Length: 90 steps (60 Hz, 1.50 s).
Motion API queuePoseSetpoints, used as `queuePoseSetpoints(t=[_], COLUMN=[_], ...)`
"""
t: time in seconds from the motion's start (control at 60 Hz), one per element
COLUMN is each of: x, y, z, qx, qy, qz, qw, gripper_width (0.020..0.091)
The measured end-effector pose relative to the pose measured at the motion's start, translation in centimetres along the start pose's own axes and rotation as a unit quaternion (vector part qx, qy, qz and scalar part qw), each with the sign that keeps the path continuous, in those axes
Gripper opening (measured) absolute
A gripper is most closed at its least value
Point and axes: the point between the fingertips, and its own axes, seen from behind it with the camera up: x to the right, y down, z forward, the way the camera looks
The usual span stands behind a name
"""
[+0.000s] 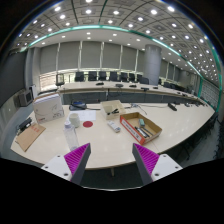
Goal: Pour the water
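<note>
My gripper (111, 152) is held high above the near edge of a long white table (170, 125). It is open, with nothing between its magenta pads (75, 160). Well beyond the fingers and a little to the left, a small clear bottle (70, 128) stands on the table. Close beside it, to the right, lies a small red round thing (87, 124), perhaps a cup or a lid. Both are too small to make out in detail.
A flat brown packet (30, 136) and a white box (48, 106) sit at the table's left. An open cardboard box (110, 108) and a low tray-like box (141, 126) stand right of the bottle. Desks with chairs (100, 76) line the far wall.
</note>
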Motion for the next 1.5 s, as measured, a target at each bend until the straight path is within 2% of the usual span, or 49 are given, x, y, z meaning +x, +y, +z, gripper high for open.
queuePoseSetpoints(t=[0.233, 0.433, 0.567, 0.917, 0.983, 1.1, 1.167, 1.25, 1.367, 1.483, 1.5], x=[-3.9, -10.6, -15.4, -22.3, -22.9, -22.9, -22.5, -22.6, -21.9, -21.7, -21.7], y=[2.5, 5.2, 6.3, 7.9, 8.3, 8.3, 7.8, 7.5, 7.3, 7.0, 6.9], z=[2.7, 6.6, 10.5, 24.0, 26.0, 28.3, 28.8, 29.2, 29.7, 29.8, 29.7], qx=[-0.018, -0.018, -0.005, 0.028, 0.033, 0.049, 0.059, 0.060, 0.055, 0.043, 0.042], qy=[-0.032, -0.074, -0.094, -0.069, -0.062, -0.045, -0.033, -0.034, -0.020, -0.015, -0.015], qz=[-0.010, -0.017, -0.012, 0.005, 0.006, 0.002, 0.003, 0.024, 0.045, 0.046, 0.044], qw=[0.999, 0.997, 0.996, 0.997, 0.998, 0.998, 0.998, 0.997, 0.997, 0.998, 0.998], gripper_width=[0.0860, 0.0860, 0.0860, 0.0849, 0.0797, 0.0650, 0.0526, 0.0500, 0.0409, 0.0390, 0.0357])
